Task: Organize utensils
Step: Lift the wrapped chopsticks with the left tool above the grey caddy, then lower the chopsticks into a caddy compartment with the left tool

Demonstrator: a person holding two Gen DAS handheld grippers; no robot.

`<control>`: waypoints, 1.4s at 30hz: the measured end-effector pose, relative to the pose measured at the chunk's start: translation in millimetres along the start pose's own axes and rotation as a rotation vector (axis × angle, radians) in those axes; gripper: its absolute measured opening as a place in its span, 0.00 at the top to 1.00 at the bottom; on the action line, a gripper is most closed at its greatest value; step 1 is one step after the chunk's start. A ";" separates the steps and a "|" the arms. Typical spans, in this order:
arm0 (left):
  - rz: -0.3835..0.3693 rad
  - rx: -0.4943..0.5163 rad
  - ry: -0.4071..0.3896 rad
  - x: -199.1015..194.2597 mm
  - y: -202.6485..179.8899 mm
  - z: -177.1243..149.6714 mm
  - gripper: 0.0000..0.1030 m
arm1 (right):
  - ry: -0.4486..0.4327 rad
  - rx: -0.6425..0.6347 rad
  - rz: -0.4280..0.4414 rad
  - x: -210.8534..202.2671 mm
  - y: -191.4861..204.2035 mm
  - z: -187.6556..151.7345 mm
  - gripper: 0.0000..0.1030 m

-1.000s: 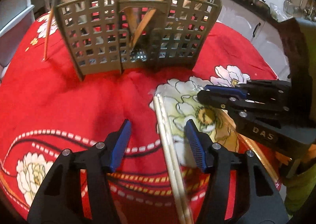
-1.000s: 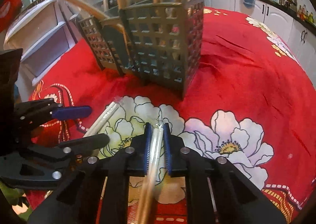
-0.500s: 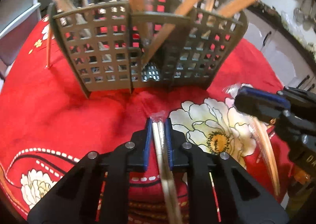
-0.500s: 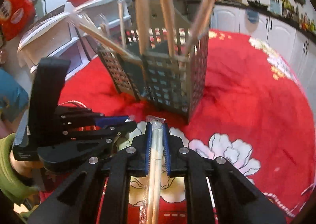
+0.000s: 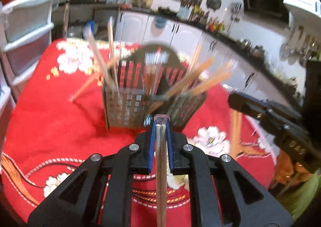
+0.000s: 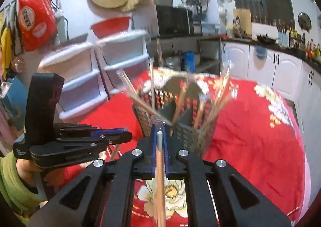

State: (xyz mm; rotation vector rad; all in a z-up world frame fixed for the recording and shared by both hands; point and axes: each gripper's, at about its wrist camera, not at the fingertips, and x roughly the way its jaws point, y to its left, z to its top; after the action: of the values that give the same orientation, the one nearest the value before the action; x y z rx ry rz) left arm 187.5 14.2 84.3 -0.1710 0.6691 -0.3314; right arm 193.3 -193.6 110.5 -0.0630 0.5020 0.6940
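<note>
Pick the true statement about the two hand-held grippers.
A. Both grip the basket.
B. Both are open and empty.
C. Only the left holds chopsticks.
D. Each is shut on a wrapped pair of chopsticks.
D: the left hand-held gripper and the right hand-held gripper each clamp wrapped chopsticks, short of the utensil basket.

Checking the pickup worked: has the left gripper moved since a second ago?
Yes. The left gripper, shut on wrapped chopsticks, has risen: the utensil basket now sits lower and farther.
</note>
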 end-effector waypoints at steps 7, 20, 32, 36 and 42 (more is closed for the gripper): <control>-0.030 0.011 -0.161 -46.1 -14.9 36.6 0.96 | -0.107 -0.002 0.011 -24.7 7.2 28.3 0.94; -0.054 0.067 -0.386 -107.2 -36.0 104.0 0.98 | -0.330 0.021 -0.004 -61.4 9.9 92.6 0.94; -0.003 0.071 -0.459 -93.3 -42.5 158.8 0.98 | -0.448 0.046 -0.049 -58.1 0.0 134.9 0.94; 0.030 0.084 -0.485 -82.5 -47.6 172.8 0.98 | -0.489 0.072 -0.054 -58.2 -8.2 140.3 0.94; 0.038 0.066 -0.477 -56.4 -49.2 180.8 0.98 | -0.524 0.063 -0.130 -54.0 -22.3 138.9 0.94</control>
State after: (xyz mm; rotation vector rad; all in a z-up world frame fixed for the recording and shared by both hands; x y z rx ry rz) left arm 248.4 -2.9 269.4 -0.1663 0.1891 -0.2628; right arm 230.6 -212.6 255.3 0.1420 0.0151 0.5389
